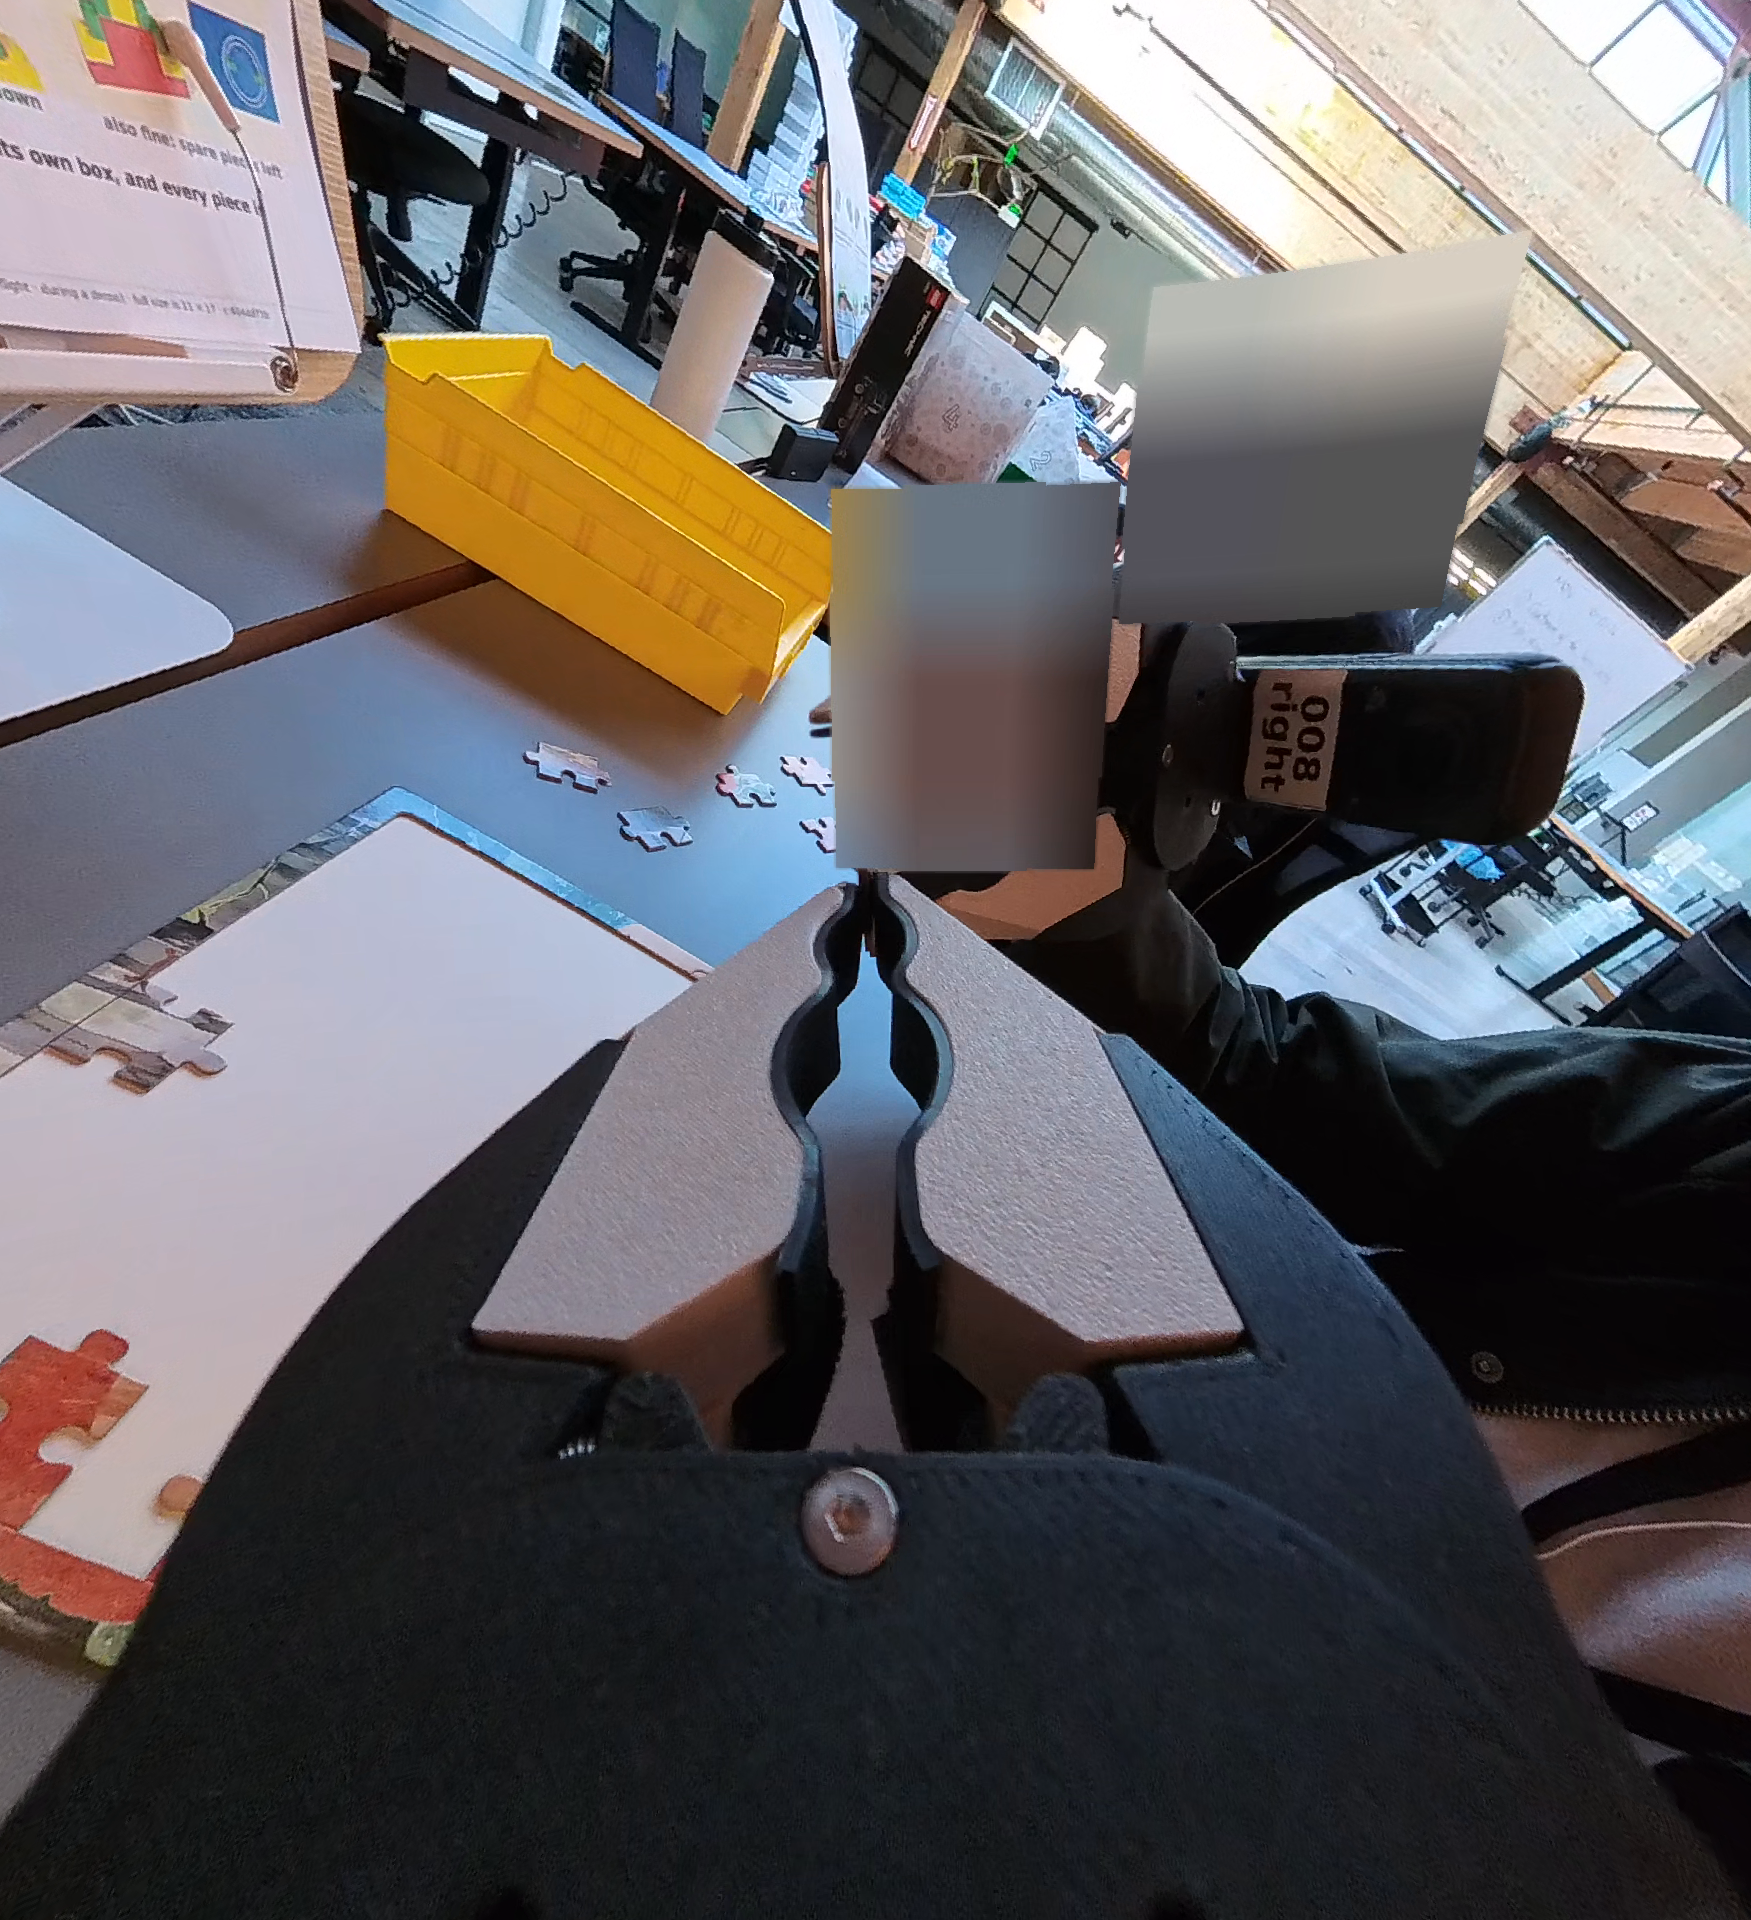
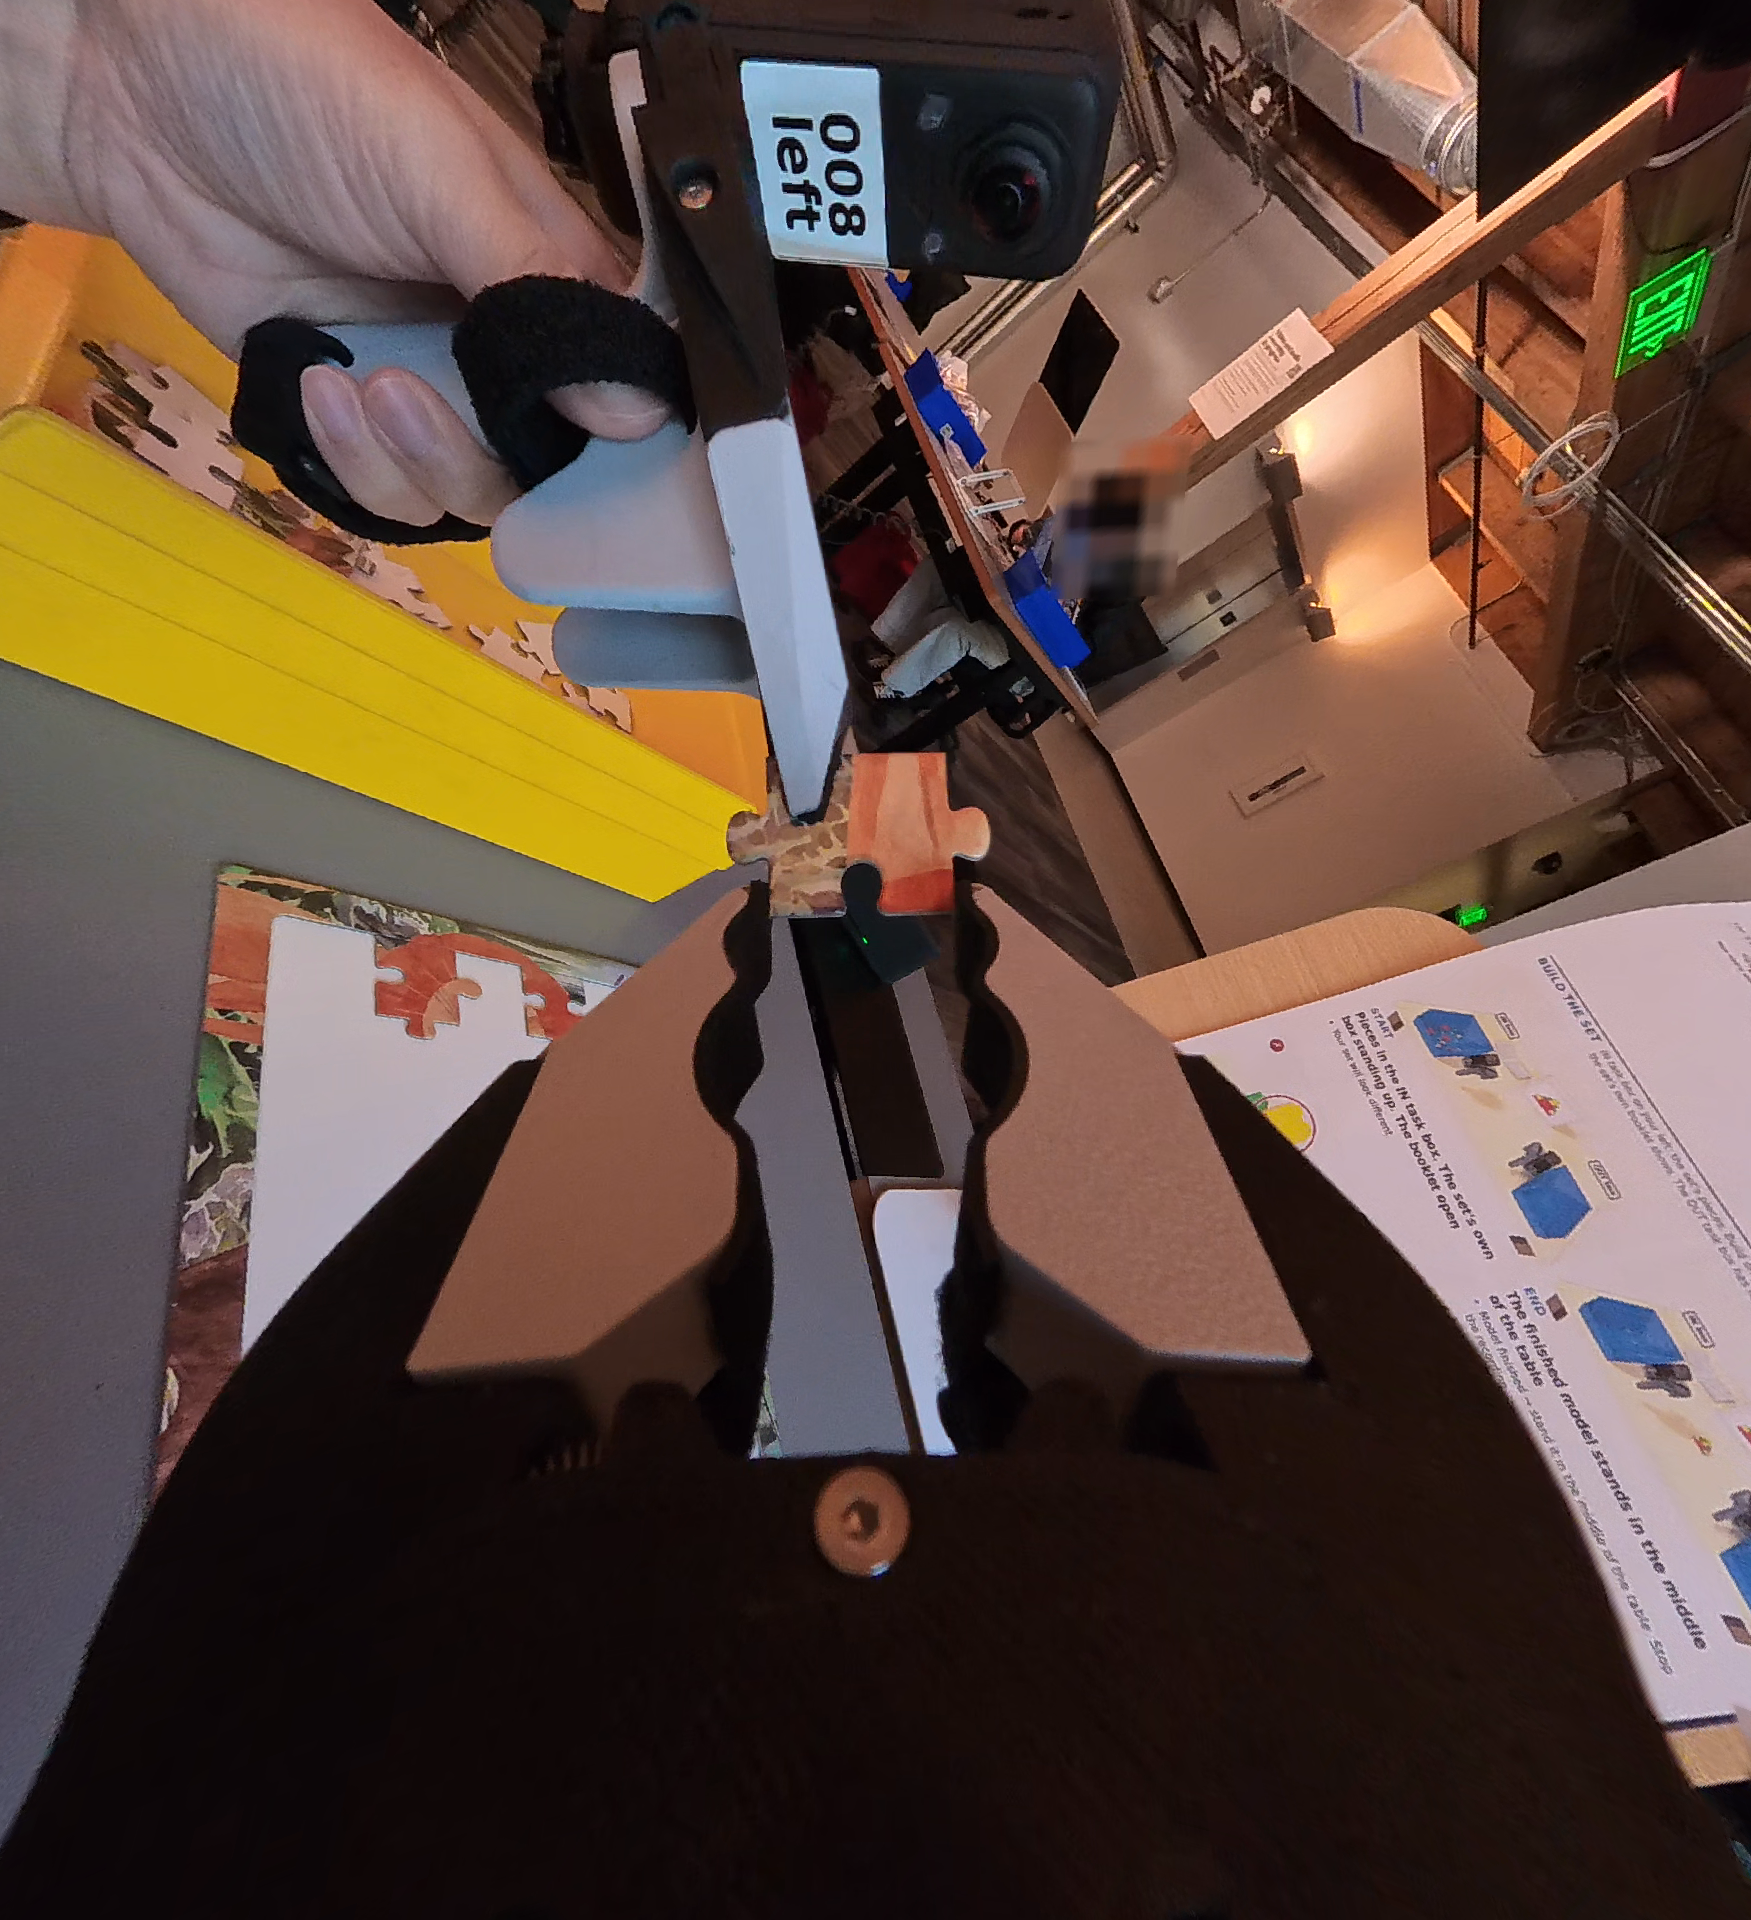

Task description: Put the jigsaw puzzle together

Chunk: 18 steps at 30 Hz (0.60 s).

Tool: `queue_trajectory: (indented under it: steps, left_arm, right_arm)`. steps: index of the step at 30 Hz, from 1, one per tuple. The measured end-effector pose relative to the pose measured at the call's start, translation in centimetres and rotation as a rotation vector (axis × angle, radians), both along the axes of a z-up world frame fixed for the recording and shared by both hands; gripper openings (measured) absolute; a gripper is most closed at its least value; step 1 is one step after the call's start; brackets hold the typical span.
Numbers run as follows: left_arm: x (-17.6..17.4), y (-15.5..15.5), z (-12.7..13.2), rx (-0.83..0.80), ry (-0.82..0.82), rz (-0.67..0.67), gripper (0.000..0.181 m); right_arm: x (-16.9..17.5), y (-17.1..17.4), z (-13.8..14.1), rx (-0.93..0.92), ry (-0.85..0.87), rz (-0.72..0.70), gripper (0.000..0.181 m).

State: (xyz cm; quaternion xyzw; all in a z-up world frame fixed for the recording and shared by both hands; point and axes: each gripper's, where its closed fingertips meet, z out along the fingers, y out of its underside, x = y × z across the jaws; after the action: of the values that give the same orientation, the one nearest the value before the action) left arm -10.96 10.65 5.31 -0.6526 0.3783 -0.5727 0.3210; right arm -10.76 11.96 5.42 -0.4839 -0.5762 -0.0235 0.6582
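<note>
We're mid-air joining two pieces (image 2: pixel 855 836): left claw (image 2: pixel 809 805) clamped on pair, right claw (image 2: pixel 860 904) apart; next seat in tray (image 2: pixel 320 1091)

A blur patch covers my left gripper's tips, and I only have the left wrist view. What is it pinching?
Observer: The left gripper is shut on a mottled brown piece, which is joined to an orange piece.
Operator: Where are the right gripper's tips?
Observer: The right gripper is right at that pair, jaws apart, one finger at each side. I cannot tell whether they touch it.
Operator: Anything in the bin?
Observer: Yes, the yellow bin holds several loose pieces.
</note>
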Motion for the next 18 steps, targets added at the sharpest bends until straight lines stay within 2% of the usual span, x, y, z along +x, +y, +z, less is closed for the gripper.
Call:
queue_trajectory:
  steps: [10,15,18]
  left_arm:
    - [-0.9,0.6,0.8,-0.060,-0.068,0.000,0.006]
    - [-0.6,0.9,-0.7,-0.055,0.021,0.022,0.005]
    - [-0.5,1.1,-0.7,-0.046,0.018,0.036,0.000]
  right_arm:
    - [0.2,0.5,-0.4,-0.016,-0.003,-0.021,0.034]
    - [0.0,0.9,-0.8,-0.036,0.002,-0.038,0.034]
    - [-0.1,1.0,-1.1,-0.053,0.009,-0.042,0.034]
